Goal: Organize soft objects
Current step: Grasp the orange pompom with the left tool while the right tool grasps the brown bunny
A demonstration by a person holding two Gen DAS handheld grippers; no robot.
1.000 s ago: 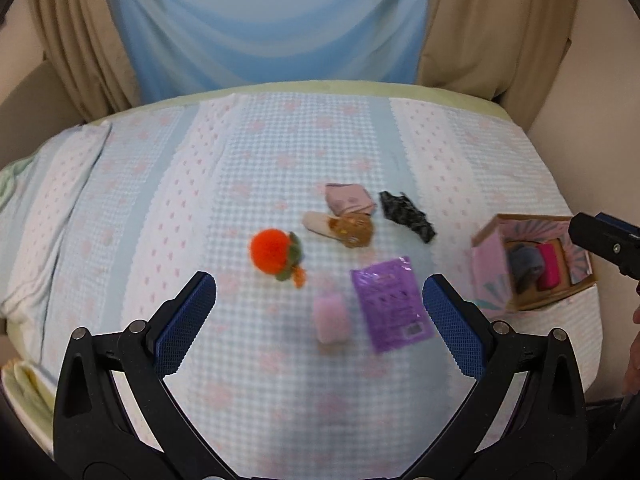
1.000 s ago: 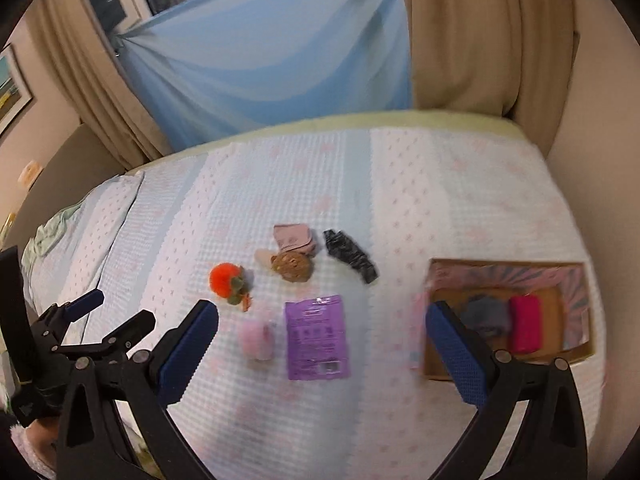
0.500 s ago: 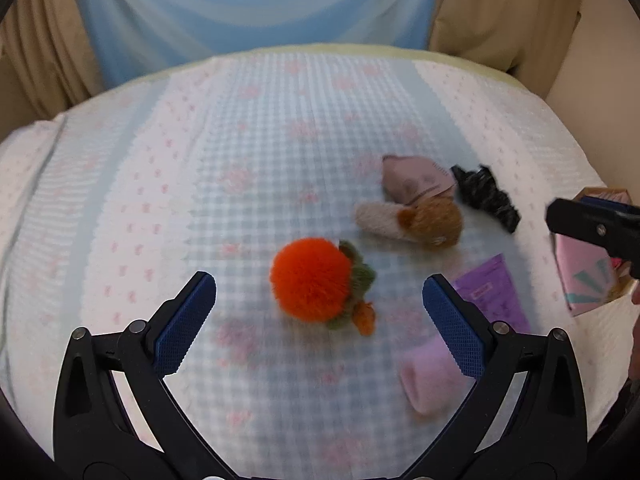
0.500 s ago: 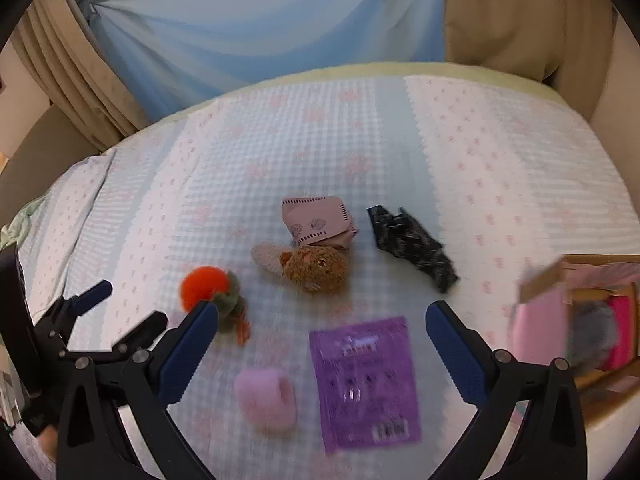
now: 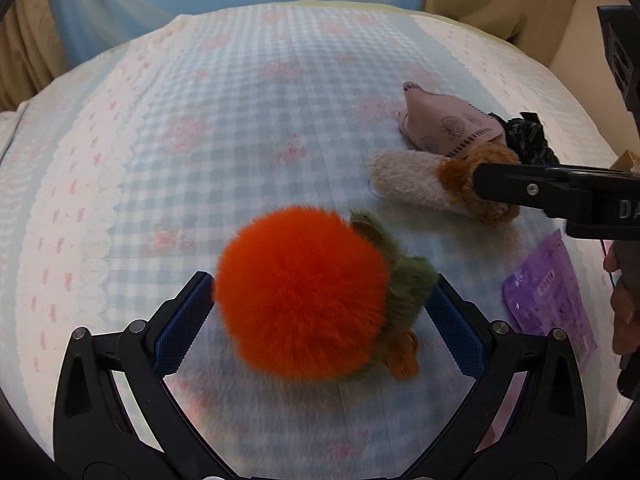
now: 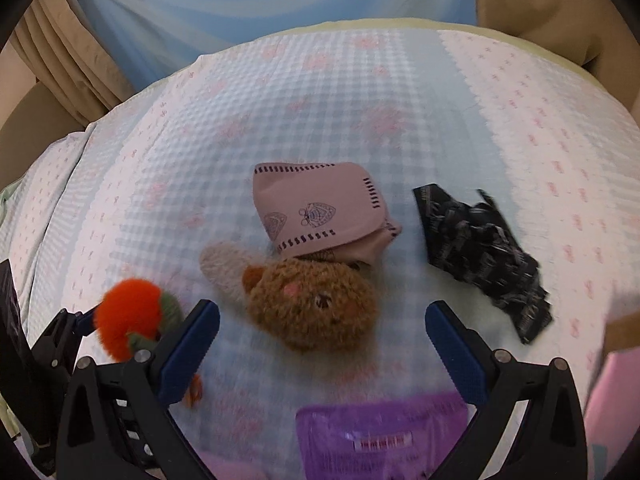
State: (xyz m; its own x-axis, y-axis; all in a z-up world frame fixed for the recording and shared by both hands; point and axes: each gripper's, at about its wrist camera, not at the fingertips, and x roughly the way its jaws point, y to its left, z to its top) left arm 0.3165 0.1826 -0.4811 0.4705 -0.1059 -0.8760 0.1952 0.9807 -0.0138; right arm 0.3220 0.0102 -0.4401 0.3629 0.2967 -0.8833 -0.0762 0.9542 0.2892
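The left gripper [image 5: 320, 320] has its fingers wide apart, one on each side of the fluffy orange ball [image 5: 300, 292], which lies on the checked bed cover [image 5: 224, 120]. I cannot tell if the pads touch the fur. The right gripper [image 6: 322, 344] is wide apart too, just in front of the brown bear toy [image 6: 312, 308]. Behind the bear toy lies a folded pink cloth [image 6: 320, 208]. To its right is a black cloth [image 6: 484, 252]. In front of it is a purple packet [image 6: 380, 436]; its label is too blurry to read.
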